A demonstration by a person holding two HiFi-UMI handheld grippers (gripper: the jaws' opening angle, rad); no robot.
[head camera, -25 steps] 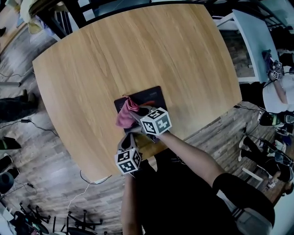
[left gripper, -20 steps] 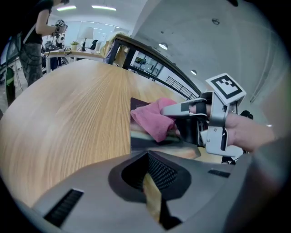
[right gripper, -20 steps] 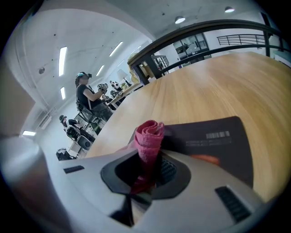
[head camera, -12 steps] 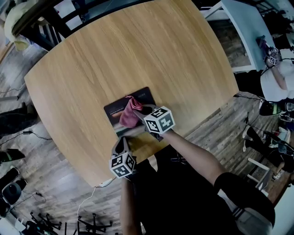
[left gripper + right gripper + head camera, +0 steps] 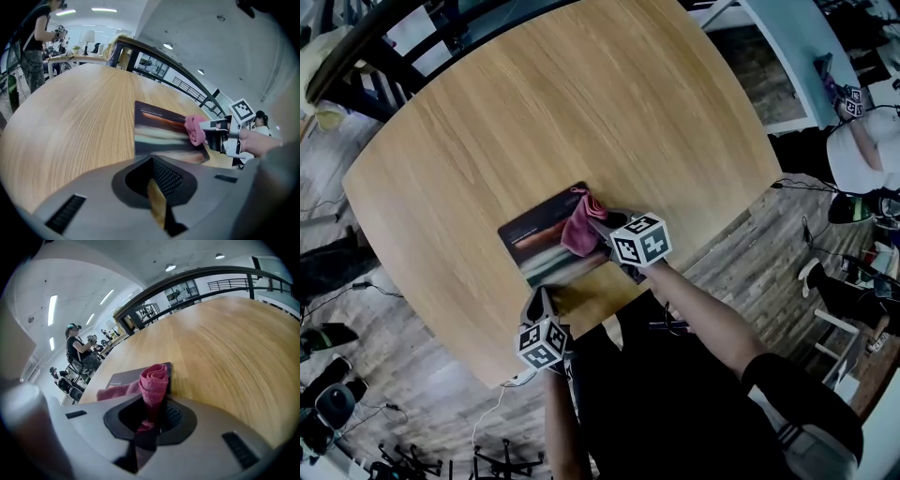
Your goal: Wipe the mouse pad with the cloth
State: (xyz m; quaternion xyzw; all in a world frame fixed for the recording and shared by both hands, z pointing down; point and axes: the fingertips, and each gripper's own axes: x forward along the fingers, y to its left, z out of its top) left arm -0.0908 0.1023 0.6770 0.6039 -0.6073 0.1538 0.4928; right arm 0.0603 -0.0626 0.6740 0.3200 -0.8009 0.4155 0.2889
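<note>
Table (image 5: 581, 94): right gripper (image 5: 602, 223) pinches cloth (image 5: 578, 230) on mouse pad (image 5: 532, 242)

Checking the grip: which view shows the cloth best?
Right gripper view: the cloth is pinched between the right tongs. Head view shows it small on the mouse pad; left gripper view, from the side.

**Q:** What has moved on the table?

**A:** The cloth (image 5: 581, 225), pinched in the right gripper (image 5: 602, 223), has swept from the left end of the mouse pad (image 5: 532, 240) to its right end. Most of the pad now lies bare to that gripper's left.

**Q:** And the other hand?

**A:** The left gripper (image 5: 540, 302), once just beside the right one, now sits farther from it.
</note>
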